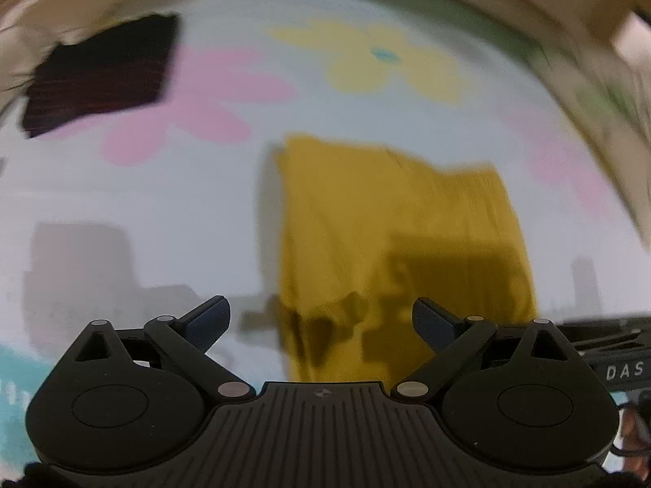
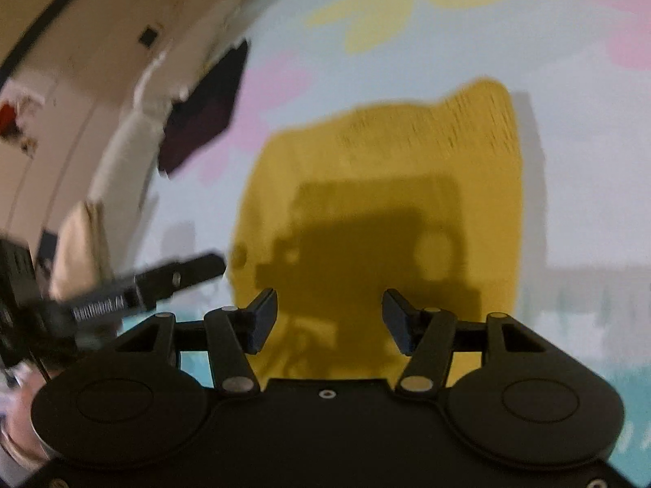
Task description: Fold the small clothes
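Note:
A mustard-yellow small garment (image 1: 390,244) lies folded on a pale blue flowered sheet (image 1: 122,187); it also shows in the right wrist view (image 2: 386,187). My left gripper (image 1: 321,321) is open and empty, above the garment's near left edge. My right gripper (image 2: 329,317) is open and empty, above the garment's near edge. A dark folded garment (image 1: 101,77) lies at the far left of the sheet, also in the right wrist view (image 2: 203,118). The left gripper's finger (image 2: 179,276) shows at the left of the right wrist view. Both views are blurred.
The sheet carries pink (image 1: 195,97) and yellow (image 1: 374,61) flower prints. A turquoise band (image 2: 602,382) runs along its near edge. Beige and white bedding (image 2: 118,171) lies beyond the sheet's left side. The right gripper's body (image 1: 610,349) shows at the right of the left wrist view.

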`<state>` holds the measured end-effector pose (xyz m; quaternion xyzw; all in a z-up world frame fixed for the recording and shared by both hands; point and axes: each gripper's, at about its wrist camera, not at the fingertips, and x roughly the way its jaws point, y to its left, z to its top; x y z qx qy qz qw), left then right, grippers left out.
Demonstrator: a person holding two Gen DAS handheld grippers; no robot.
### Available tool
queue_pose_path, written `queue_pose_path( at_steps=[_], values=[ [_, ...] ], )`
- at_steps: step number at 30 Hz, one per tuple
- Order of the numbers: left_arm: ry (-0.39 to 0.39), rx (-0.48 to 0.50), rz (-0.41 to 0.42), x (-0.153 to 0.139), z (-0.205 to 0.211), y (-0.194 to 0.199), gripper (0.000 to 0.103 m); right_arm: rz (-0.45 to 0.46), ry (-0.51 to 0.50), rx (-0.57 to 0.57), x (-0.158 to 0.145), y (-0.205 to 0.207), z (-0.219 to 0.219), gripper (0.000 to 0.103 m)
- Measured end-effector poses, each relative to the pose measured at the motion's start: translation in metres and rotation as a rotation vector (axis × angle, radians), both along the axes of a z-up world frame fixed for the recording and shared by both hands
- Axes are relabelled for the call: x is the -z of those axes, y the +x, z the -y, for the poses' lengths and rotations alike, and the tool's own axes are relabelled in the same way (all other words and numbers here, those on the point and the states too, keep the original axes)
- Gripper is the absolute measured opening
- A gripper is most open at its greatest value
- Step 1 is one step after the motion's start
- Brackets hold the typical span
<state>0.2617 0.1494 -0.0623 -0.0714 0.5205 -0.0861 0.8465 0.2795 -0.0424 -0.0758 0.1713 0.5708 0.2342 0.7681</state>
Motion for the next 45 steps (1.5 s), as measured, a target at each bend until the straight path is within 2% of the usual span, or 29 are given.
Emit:
queue_pose_path(
  at_steps=[3,5,6,8,14,18,21,23,29,32,33,34,36,40,45],
  values=[
    [0.026,0.078,-0.073,0.019,0.012,-0.008,0.097,-0.014,-0.033,-0.060,0.012,-0.019,-0.002,0.064],
    [0.007,0.079,-0.129,0.033,0.010,-0.013,0.097,-0.017,-0.015,-0.086,0.016,-0.032,0.000,0.065],
    [0.004,0.079,-0.116,0.035,0.008,-0.016,0.097,-0.011,-0.002,-0.093,0.016,-0.036,0.002,0.066],
    [0.013,0.098,-0.099,0.034,0.009,-0.020,0.097,-0.011,0.022,-0.113,0.014,-0.041,0.004,0.075],
    [0.018,0.122,-0.097,0.024,0.006,-0.020,0.097,-0.007,0.059,-0.141,0.000,-0.038,0.010,0.080],
    [-0.019,-0.001,0.024,-0.009,-0.010,-0.009,0.097,0.069,0.065,-0.098,-0.019,-0.030,0.028,0.088],
    [-0.020,-0.093,0.104,-0.020,-0.012,0.003,0.097,0.135,0.021,-0.046,-0.027,-0.017,0.039,0.092],
    [-0.013,-0.112,0.126,-0.017,-0.004,0.011,0.097,0.164,-0.031,0.003,-0.028,-0.005,0.042,0.098],
    [0.058,-0.110,0.110,0.006,0.013,0.031,0.097,0.221,-0.228,0.067,-0.006,0.033,0.029,0.099],
    [0.120,-0.116,0.053,0.020,0.006,0.038,0.098,0.239,-0.291,0.053,0.005,0.041,0.020,0.099],
    [0.128,-0.118,0.033,0.026,0.001,0.037,0.101,0.250,-0.323,0.059,0.009,0.043,0.018,0.099],
    [0.100,-0.124,0.034,0.029,-0.004,0.036,0.103,0.257,-0.351,0.069,0.013,0.043,0.023,0.099],
    [0.036,-0.154,0.025,0.032,-0.017,0.035,0.103,0.243,-0.355,0.089,0.022,0.051,0.025,0.101],
    [0.042,-0.125,0.047,0.031,-0.025,0.030,0.103,0.239,-0.310,0.152,0.033,0.063,0.033,0.103],
    [0.010,-0.112,0.042,0.025,-0.033,0.026,0.102,0.222,-0.315,0.129,0.027,0.072,0.035,0.103]
  ],
)
